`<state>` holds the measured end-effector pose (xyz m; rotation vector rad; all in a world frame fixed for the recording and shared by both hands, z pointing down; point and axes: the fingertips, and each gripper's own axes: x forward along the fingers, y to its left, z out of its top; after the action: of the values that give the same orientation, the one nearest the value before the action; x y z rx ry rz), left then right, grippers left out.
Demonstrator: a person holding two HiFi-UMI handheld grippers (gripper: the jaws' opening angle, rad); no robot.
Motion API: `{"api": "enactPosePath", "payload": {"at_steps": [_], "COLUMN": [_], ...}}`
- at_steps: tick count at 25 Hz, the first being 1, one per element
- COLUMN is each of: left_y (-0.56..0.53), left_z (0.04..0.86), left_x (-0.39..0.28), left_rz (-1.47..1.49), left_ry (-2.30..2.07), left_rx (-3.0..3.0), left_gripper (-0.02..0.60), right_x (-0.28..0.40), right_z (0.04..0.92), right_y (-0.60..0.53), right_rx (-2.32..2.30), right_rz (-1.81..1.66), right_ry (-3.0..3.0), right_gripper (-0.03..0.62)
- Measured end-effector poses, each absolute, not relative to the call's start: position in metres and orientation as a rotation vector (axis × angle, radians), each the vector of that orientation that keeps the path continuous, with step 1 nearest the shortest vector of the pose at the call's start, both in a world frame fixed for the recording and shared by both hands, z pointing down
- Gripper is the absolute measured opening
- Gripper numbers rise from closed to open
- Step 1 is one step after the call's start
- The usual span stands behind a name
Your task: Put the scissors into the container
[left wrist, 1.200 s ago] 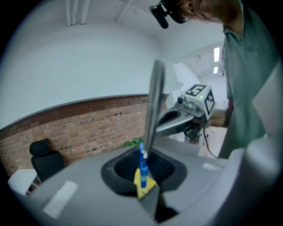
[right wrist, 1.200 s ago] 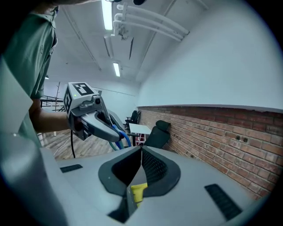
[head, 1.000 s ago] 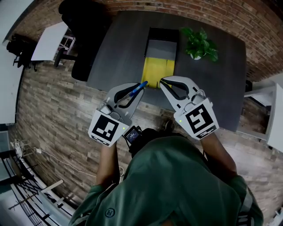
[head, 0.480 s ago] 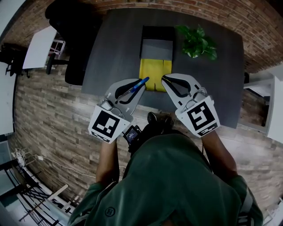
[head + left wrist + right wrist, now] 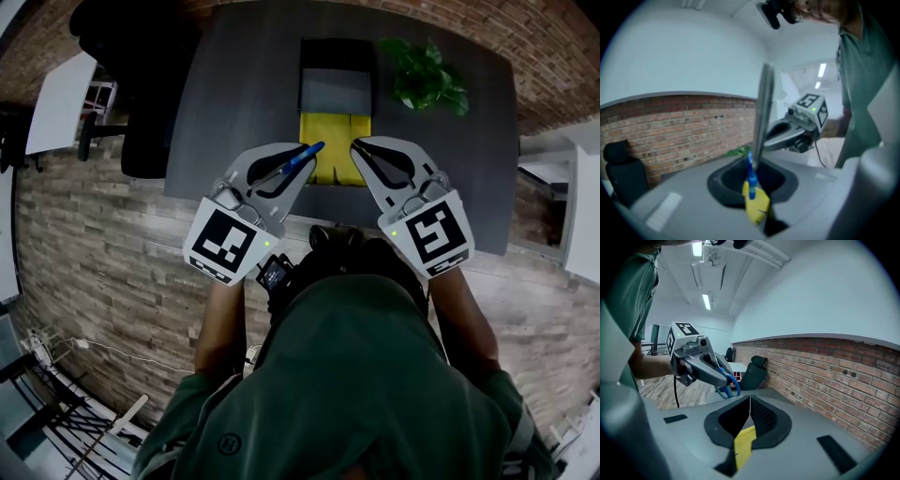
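1. Far left: gripping the blue-handled steel scissors (image 5: 302, 157) in the left tongs (image 5: 298, 167), clenched on them, with the blue end poking past the tips, above the near part of the dark grey table (image 5: 234, 84).
2. Risk there: clamped on a narrow, smooth part, so liable to pivot or slide out if jolted, and to land on the table short of the goal.
3. Centre: not yet inside the dark open rectangular container (image 5: 304, 84), only level with its yellow front flap (image 5: 336, 141). Likely to snag on that flap or the near wall if brought in too low.
4. Right of centre: nothing in the right tongs (image 5: 362, 148), pressed together and empty. Near the left pair, so apt to bump the scissors on the way in.
5. Far right: leafy green potted plant (image 5: 427, 80) just beside the container, open to being brushed by a wide swing.
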<state>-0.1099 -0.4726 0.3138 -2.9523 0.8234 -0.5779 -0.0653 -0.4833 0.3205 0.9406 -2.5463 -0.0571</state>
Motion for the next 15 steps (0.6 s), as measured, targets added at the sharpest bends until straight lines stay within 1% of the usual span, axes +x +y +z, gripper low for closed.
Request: {"api": "enactPosePath", "payload": {"at_steps": [15], "left_y": [-0.506], "left_z": [0.376], "left_x": [-0.11], "left_rz": [-0.683], "left_ry": [0.832], "left_rx": [-3.061], "left_gripper": [0.037], "right_x": [-0.068], "right_z": [0.372], "right_y": [-0.517], "right_rx": [0.892], "right_rz": [0.065], "right_ry": [-2.518], "right_gripper": [0.008]}}
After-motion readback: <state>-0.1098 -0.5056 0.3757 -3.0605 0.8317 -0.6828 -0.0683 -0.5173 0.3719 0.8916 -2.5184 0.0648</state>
